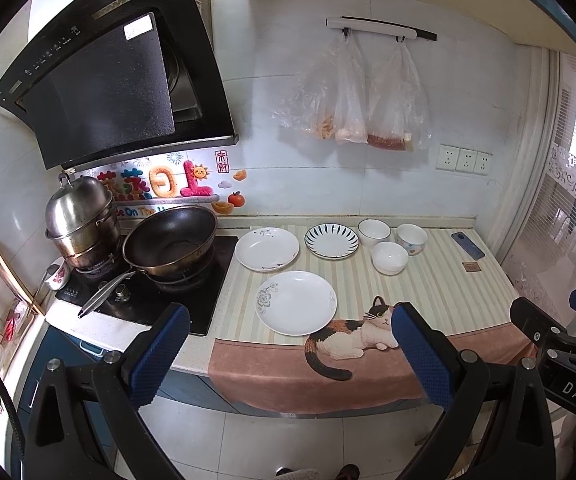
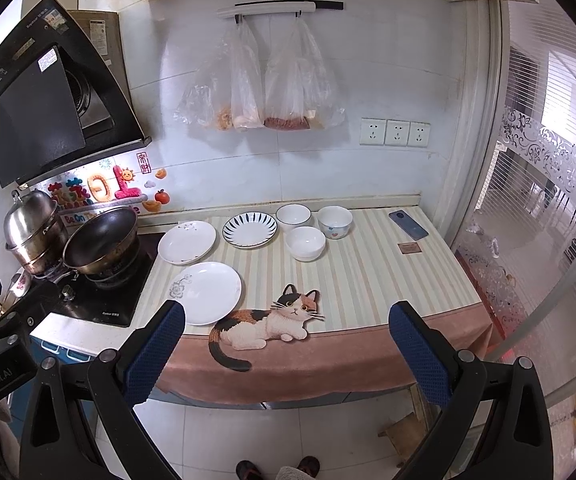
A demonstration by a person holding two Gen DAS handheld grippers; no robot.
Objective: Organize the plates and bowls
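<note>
1. A kitchen surface (image 2: 368,272) covered by a striped cat-print cloth is seen.
2. Three plates (image 2: 207,293) and three bowls (image 2: 306,242) are spread on it, apart from one another.
3. A wok (image 2: 102,240) and steamer pot (image 2: 34,226) are seen on the stove to the left.
4. The left tongs (image 1: 290,354) and right tongs (image 2: 288,354) are held wide, empty, before the surface.

Bright, soft daylight enters from the window (image 2: 548,184) on the right; fisheye bending curves the edges into black corners; focus is sharp centrally.
</note>
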